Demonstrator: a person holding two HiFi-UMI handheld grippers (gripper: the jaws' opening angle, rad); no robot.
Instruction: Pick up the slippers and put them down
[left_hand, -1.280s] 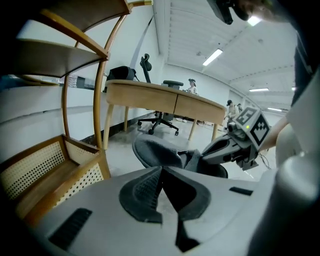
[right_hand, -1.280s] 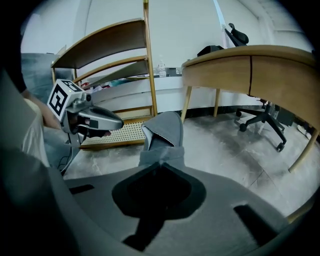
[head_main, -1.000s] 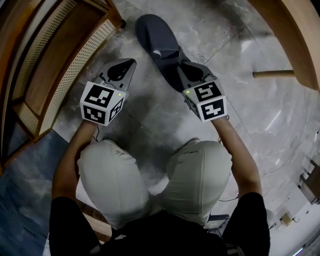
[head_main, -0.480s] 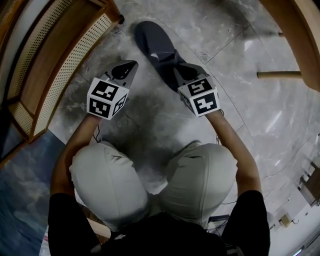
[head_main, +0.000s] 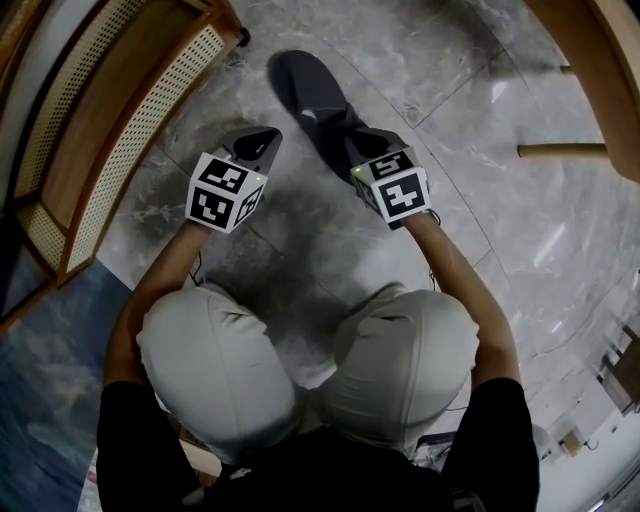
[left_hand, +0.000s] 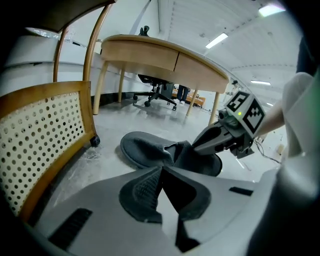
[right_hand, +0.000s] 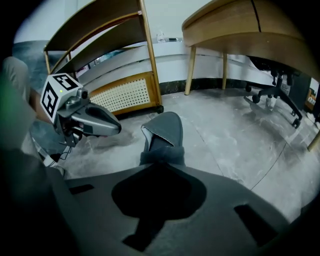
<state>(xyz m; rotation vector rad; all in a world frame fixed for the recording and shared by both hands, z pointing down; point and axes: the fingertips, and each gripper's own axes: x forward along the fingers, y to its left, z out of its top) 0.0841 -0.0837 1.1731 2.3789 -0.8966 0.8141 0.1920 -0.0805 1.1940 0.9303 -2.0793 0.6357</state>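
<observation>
One dark grey slipper lies toe-away on the marble floor. My right gripper is shut on its heel collar, and in the right gripper view the slipper runs straight out from the jaws of the right gripper. In the left gripper view the slipper rests low on the floor, its heel end in the right gripper. To its left my left gripper hovers over bare floor. The tips of the left gripper meet with nothing between them. No second slipper is in view.
A wooden rack with a perforated cane panel stands close on the left. A wooden desk with slim legs is ahead and right, an office chair beyond it. The person's knees are just behind the grippers.
Both grippers have come down toward the floor. The slipper came down with the right gripper, still held by the heel. The left gripper stays shut and empty.
</observation>
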